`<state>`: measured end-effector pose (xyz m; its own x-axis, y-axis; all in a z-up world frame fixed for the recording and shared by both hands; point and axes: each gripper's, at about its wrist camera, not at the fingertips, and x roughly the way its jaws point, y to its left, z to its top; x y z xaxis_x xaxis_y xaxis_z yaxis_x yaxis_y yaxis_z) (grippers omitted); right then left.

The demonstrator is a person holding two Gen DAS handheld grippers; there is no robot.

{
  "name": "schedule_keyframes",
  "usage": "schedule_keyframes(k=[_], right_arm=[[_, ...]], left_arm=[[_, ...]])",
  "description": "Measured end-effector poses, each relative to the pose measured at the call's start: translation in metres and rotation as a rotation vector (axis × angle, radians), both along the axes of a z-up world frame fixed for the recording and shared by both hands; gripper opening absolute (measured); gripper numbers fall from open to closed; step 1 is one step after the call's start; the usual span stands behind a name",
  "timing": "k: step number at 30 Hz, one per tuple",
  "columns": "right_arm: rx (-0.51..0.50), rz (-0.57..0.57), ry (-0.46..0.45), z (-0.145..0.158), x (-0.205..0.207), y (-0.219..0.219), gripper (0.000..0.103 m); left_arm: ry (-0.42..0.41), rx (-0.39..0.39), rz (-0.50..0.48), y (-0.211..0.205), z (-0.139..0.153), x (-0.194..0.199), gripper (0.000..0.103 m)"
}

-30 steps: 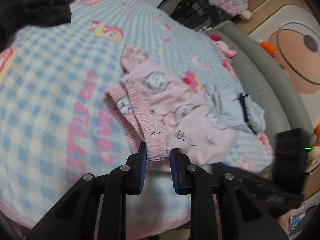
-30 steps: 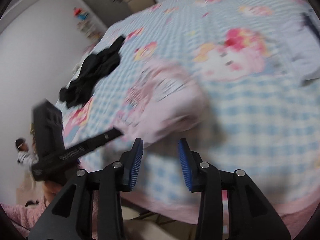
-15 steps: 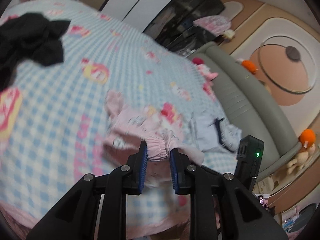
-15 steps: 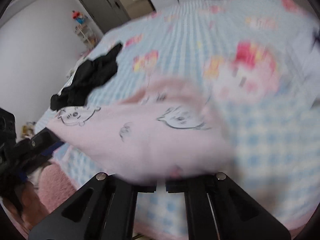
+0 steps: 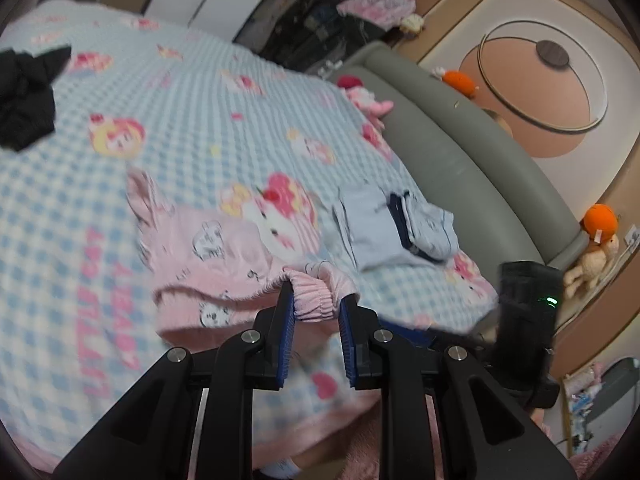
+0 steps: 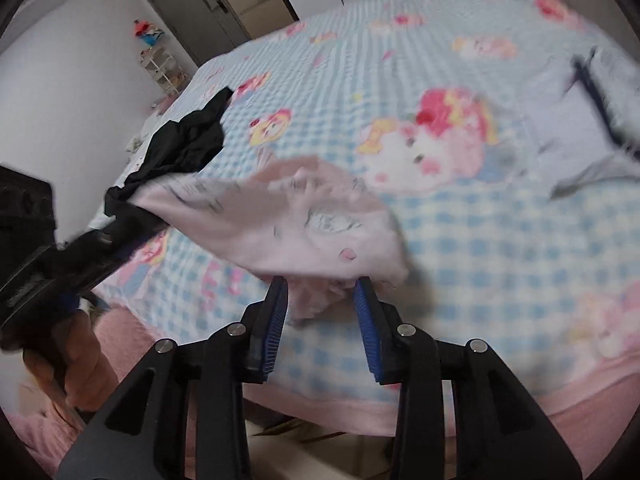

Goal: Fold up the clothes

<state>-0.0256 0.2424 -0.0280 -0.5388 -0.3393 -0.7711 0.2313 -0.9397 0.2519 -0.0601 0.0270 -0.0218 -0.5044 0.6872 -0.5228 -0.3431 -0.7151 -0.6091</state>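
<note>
Left gripper [image 5: 316, 306] pinches the elastic waistband of the pink pants [image 5: 224, 256]. Right gripper [image 6: 322, 300], jaws just reopened, straddles their blurred edge above the bed [image 6: 480, 240].

Left gripper [image 5: 316, 300]: black two-finger frame with blue ribbed pads [image 5: 286, 340], pointing forward and downward; jaws drawn narrow and clamped on a gathered pink elastic hem. In the right wrist view it shows at the far left as a black body, blurred, with a bare hand [image 6: 68, 364] wrapped round its grip. Right gripper [image 6: 322, 296]: same build, blue pads [image 6: 370, 332], angled steeply down; its jaws have just been opening and stand apart, with pink cloth hanging loose between the fingertips and neither pad pressing on it. In the left wrist view its black housing with a green light appears at the near right.
</note>
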Motion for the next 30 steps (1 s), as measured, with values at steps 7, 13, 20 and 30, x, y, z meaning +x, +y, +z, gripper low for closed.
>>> schedule_keyframes(k=[7,13,20,30], right_arm=[[0.092,0.150,0.107,0.002,0.002,-0.033,0.062],[0.145,0.192,0.141,-0.019,-0.021,-0.062,0.056],[0.138,0.020,0.194,-0.014,-0.034,-0.034,0.010],[0.031,-0.166,0.235,0.020,-0.020,0.032,0.010]], left_arm=[[-0.016,-0.057,-0.002,0.011,0.004,0.005,0.021],[-0.063,-0.062,-0.030,0.014,-0.008,0.006,0.021],[-0.120,0.030,0.080,-0.021,-0.030,0.002,0.029],[-0.334,-0.132,0.053,0.023,-0.120,-0.013,0.049]])
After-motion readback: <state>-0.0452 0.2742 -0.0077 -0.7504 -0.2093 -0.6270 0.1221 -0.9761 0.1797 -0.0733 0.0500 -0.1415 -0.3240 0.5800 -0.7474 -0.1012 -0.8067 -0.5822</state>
